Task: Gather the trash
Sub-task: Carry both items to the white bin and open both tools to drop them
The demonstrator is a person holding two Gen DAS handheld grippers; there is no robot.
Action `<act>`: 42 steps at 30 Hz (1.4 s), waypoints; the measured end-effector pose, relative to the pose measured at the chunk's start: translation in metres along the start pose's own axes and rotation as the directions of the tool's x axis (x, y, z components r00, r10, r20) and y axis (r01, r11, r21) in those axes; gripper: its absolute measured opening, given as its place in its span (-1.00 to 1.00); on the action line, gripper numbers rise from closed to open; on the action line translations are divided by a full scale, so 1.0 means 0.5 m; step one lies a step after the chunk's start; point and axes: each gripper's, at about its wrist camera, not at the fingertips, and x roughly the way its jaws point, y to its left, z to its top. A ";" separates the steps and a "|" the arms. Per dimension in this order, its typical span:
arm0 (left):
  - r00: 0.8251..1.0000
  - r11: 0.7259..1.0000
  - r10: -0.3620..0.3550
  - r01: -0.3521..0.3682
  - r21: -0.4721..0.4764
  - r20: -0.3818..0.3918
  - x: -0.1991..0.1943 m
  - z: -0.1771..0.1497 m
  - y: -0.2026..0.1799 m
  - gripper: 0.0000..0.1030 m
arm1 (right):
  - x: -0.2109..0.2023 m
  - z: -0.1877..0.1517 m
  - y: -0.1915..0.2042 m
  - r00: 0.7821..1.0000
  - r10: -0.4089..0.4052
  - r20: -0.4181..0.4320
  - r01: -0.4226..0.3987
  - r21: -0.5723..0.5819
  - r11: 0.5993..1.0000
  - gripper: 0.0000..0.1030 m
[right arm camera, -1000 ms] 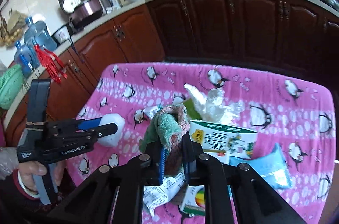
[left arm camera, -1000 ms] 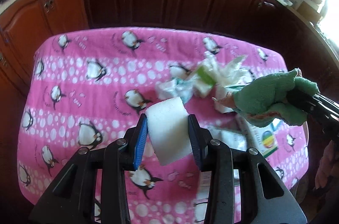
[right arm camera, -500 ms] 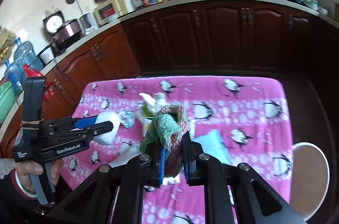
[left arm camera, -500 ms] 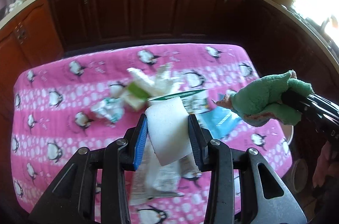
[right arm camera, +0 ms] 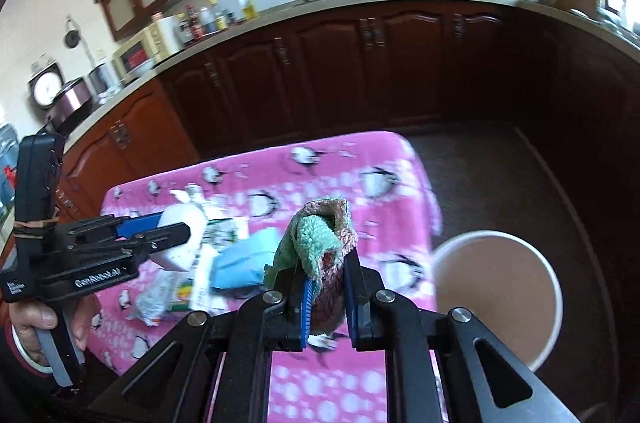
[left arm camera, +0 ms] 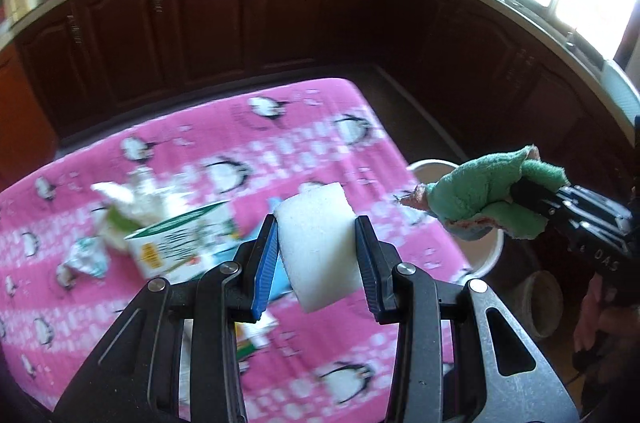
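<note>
My left gripper [left arm camera: 316, 255] is shut on a white sponge [left arm camera: 316, 243] and holds it above the pink penguin tablecloth [left arm camera: 304, 127]. My right gripper [right arm camera: 326, 287] is shut on a green and pink cloth [right arm camera: 320, 243]; the cloth also shows at the right of the left wrist view [left arm camera: 480, 195]. A white bin [right arm camera: 496, 291] with a brown inside stands on the floor just past the table's right edge, partly hidden in the left wrist view [left arm camera: 432, 167]. Trash lies on the table: a green and white carton [left arm camera: 176, 243], crumpled white plastic [left arm camera: 132, 199], a blue packet [right arm camera: 244, 259].
Dark wooden cabinets [right arm camera: 360, 63] run behind and to the right of the table. A round brownish pot [left arm camera: 540, 303] sits on the floor by the bin. A crumpled wrapper [left arm camera: 86, 257] lies at the table's left. My left hand [right arm camera: 40, 319] holds its gripper at the left.
Both grippers have swung to the right with their loads. The table's right edge and the white bin have come into view. Neither grip has changed.
</note>
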 end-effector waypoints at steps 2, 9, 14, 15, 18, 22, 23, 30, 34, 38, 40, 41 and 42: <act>0.999 0.999 -0.031 0.032 0.010 -0.012 0.017 0.012 -0.030 -0.31 | -0.014 -0.008 -0.040 1.000 -0.028 0.000 0.028 0.026 0.999 -0.76; 0.986 0.989 -0.148 0.149 0.003 -0.074 0.089 0.044 -0.114 -0.30 | -0.041 -0.044 -0.161 0.990 -0.138 -0.027 0.140 0.098 0.985 -0.76; 0.964 0.971 -0.238 0.236 -0.030 -0.115 0.151 0.057 -0.183 -0.26 | -0.034 -0.073 -0.237 0.977 -0.199 -0.080 0.210 0.154 0.966 -0.76; 0.963 0.970 -0.243 0.241 -0.034 -0.119 0.162 0.057 -0.193 -0.25 | -0.030 -0.079 -0.249 0.973 -0.212 -0.092 0.225 0.159 0.961 -0.76; 0.955 0.963 -0.269 0.266 -0.046 -0.123 0.198 0.059 -0.222 -0.20 | -0.015 -0.095 -0.280 0.965 -0.230 -0.127 0.251 0.183 0.951 -0.75; 0.947 0.954 -0.300 0.294 -0.061 -0.117 0.232 0.066 -0.248 -0.06 | 0.007 -0.118 -0.312 0.948 -0.269 -0.173 0.302 0.208 0.930 -0.75; 0.946 0.953 -0.302 0.296 -0.065 -0.120 0.244 0.065 -0.255 0.07 | 0.013 -0.124 -0.317 0.942 -0.283 -0.182 0.318 0.206 0.925 -0.75; 0.947 0.956 -0.290 0.282 -0.078 -0.135 0.252 0.052 -0.256 0.45 | 0.026 -0.144 -0.338 0.924 -0.321 -0.205 0.364 0.221 0.905 -0.24; 0.960 0.967 -0.256 0.251 -0.052 -0.111 0.226 0.048 -0.244 0.45 | 0.024 -0.146 -0.335 0.929 -0.309 -0.205 0.352 0.224 0.909 -0.24; 0.970 0.974 -0.226 0.225 -0.023 -0.090 0.208 0.039 -0.235 0.45 | 0.025 -0.145 -0.324 0.932 -0.301 -0.202 0.344 0.233 0.910 -0.23; 0.973 0.976 -0.216 0.216 -0.014 -0.083 0.200 0.037 -0.233 0.45 | 0.031 -0.141 -0.316 0.932 -0.301 -0.201 0.344 0.231 0.910 -0.19; 0.975 0.978 -0.208 0.208 -0.008 -0.078 0.194 0.037 -0.233 0.45 | 0.031 -0.140 -0.313 0.933 -0.300 -0.199 0.342 0.230 0.911 -0.18; 0.976 0.979 -0.203 0.204 -0.003 -0.073 0.189 0.036 -0.232 0.45 | 0.030 -0.140 -0.309 0.934 -0.298 -0.198 0.340 0.228 0.912 -0.16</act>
